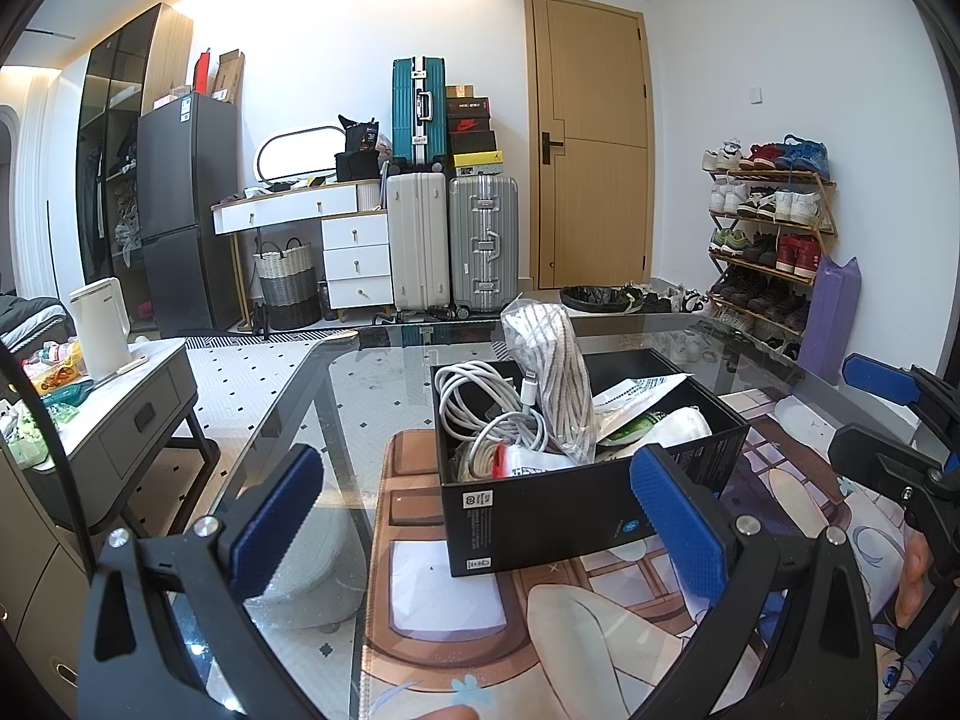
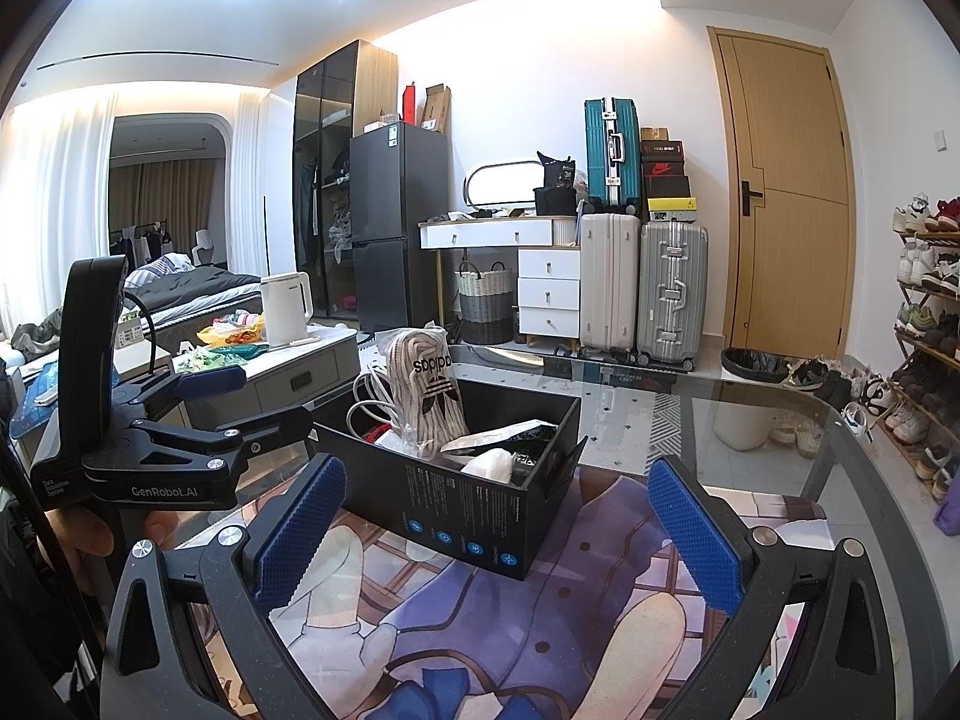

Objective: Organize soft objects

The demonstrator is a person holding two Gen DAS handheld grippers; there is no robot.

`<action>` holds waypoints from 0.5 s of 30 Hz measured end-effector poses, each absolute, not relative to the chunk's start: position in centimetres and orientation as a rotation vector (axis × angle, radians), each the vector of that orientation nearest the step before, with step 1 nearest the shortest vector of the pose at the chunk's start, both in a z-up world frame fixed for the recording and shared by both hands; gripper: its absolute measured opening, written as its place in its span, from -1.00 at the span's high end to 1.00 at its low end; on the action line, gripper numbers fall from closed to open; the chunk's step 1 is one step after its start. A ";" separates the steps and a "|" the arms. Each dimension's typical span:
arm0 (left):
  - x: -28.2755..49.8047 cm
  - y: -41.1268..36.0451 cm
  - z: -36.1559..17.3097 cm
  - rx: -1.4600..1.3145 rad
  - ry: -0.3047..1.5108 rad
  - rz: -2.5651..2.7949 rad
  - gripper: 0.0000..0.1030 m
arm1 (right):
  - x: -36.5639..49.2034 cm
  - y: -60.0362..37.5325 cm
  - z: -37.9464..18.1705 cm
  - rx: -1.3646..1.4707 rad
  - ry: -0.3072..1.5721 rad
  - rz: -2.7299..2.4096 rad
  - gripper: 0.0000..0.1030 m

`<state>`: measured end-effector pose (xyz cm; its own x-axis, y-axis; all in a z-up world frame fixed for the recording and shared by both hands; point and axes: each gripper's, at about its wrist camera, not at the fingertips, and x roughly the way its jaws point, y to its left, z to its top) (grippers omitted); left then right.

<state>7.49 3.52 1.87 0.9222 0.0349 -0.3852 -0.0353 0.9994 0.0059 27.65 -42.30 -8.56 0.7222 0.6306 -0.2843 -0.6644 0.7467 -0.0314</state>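
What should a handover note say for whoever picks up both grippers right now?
Left gripper: open, empty, facing the black box.
Right gripper: open, empty, near the same box.
The box sits on the printed mat on the glass table.
Already in the box: bagged laces, white cables, other packets.
Left: nothing soft seen lying loose on the mat; check before stopping.

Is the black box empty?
No, the black box holds white cables and a bagged bundle of striped laces sticking up above its rim.
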 end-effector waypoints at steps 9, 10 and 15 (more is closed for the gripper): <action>7.5 3.6 1.8 -0.002 0.395 0.036 -1.00 | 27.6 -42.4 -8.6 -0.134 0.264 0.717 -0.99; 7.4 3.5 1.8 -0.002 0.395 0.036 -1.00 | 27.6 -42.4 -8.6 -0.134 0.264 0.717 -0.99; 7.5 3.6 1.8 -0.003 0.396 0.036 -1.00 | 27.6 -42.4 -8.6 -0.135 0.264 0.716 -0.99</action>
<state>7.45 3.56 1.78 0.9220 0.0344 -0.3856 -0.0355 0.9994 0.0043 27.63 -42.40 -8.59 0.7232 0.6296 -0.2838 -0.6633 0.7477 -0.0317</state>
